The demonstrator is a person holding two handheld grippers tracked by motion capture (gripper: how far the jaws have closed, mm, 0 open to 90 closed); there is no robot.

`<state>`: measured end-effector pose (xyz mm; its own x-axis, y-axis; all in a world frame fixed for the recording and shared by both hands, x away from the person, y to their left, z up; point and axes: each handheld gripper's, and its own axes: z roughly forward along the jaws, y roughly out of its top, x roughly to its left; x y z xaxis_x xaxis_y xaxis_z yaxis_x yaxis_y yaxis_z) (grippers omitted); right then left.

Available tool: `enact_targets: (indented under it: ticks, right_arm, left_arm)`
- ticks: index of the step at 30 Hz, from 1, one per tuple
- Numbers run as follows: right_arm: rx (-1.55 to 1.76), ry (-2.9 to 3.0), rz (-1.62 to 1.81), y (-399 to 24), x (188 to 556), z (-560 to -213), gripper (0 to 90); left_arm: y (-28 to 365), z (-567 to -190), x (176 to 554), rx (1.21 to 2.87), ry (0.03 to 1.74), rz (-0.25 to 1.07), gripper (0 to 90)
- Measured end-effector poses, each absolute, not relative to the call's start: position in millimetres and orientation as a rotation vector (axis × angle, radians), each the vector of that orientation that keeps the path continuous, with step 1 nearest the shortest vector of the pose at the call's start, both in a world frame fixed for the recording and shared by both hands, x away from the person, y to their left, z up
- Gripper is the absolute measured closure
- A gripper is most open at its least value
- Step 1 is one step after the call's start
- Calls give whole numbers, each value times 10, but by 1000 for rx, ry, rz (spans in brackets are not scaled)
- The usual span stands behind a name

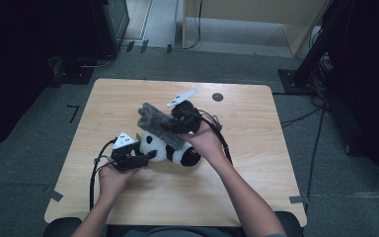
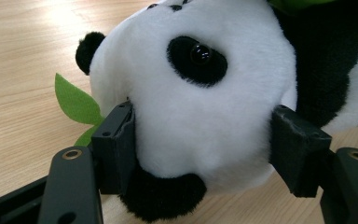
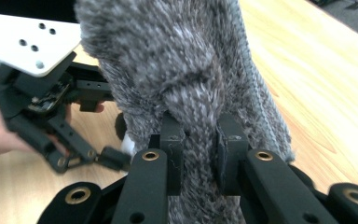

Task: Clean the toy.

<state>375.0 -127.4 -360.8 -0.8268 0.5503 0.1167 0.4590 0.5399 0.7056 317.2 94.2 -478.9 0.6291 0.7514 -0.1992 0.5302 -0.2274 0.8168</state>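
Note:
A black and white panda plush [image 1: 170, 150] lies on the wooden table [image 1: 256, 148], with a green felt leaf [image 2: 74, 100] by its ear. My left gripper [image 1: 150, 155] is shut on the panda's head [image 2: 200, 107], a pad pressing into the fur on each side. Just above the panda hangs a grey fuzzy cloth [image 1: 155, 121], held up by my right gripper [image 1: 177, 123]. In the right gripper view the jaws [image 3: 199, 154] pinch a fold of that grey cloth [image 3: 177, 60], which droops down between me and the panda. Behind it is the left gripper [image 3: 51, 126] in the person's hand.
A small dark round hole [image 1: 217, 97] sits near the table's far edge. Tape marks [image 1: 55, 195] lie at the near corners. Black cables [image 1: 94, 177] trail from both grippers over the table. Dark stands and cables [image 1: 321, 64] crowd the floor at the right.

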Motion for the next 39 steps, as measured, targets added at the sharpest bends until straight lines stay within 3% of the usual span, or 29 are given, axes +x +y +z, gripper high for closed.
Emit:
enact_targets:
  ticks: [13, 26, 39]
  right_arm:
    - [789, 2809, 897, -633, 3732, -3962, 762]
    - [701, 2764, 855, -706, 3808, -3933, 766]
    - [848, 2695, 873, -959, 4075, -3870, 757]
  left_arm:
    - [933, -4804, 3184, 1889, 1033, 312, 324]
    - [912, -4804, 3179, 1870, 1037, 326, 397]
    - [906, -4802, 3177, 1890, 1028, 335, 417]
